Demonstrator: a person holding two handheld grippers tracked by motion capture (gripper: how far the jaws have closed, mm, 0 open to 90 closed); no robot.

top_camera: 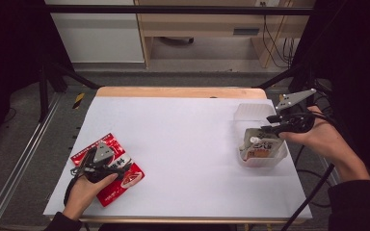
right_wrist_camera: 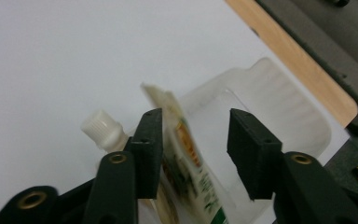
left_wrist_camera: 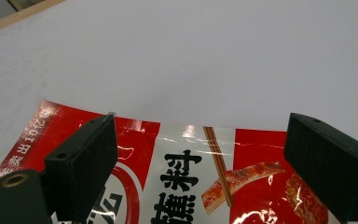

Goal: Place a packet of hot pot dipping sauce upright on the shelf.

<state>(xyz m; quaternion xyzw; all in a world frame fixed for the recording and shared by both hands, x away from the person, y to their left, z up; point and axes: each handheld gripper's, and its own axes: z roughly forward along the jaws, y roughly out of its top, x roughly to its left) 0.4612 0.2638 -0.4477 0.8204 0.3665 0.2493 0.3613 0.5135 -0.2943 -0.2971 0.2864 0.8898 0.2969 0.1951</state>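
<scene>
A red and white sauce packet (top_camera: 131,180) lies flat at the table's front left. My left gripper (top_camera: 118,167) hovers low over it, and in the left gripper view its jaws (left_wrist_camera: 200,144) stand wide apart above the packet (left_wrist_camera: 256,158), touching nothing. At the right, a beige spouted pouch (top_camera: 260,144) with a white cap (right_wrist_camera: 100,128) stands in a clear plastic tray (top_camera: 250,111). My right gripper (top_camera: 268,123) is at the pouch's top. In the right gripper view the pouch's upper edge (right_wrist_camera: 186,149) rises between the jaws (right_wrist_camera: 196,135), near the left pad, with a clear gap to the right pad.
White paper (top_camera: 183,139) covers the table, with a wooden strip (top_camera: 173,92) along its far edge. The tray (right_wrist_camera: 279,102) sits close to the right edge. Black frame bars and cables run past both sides of the table.
</scene>
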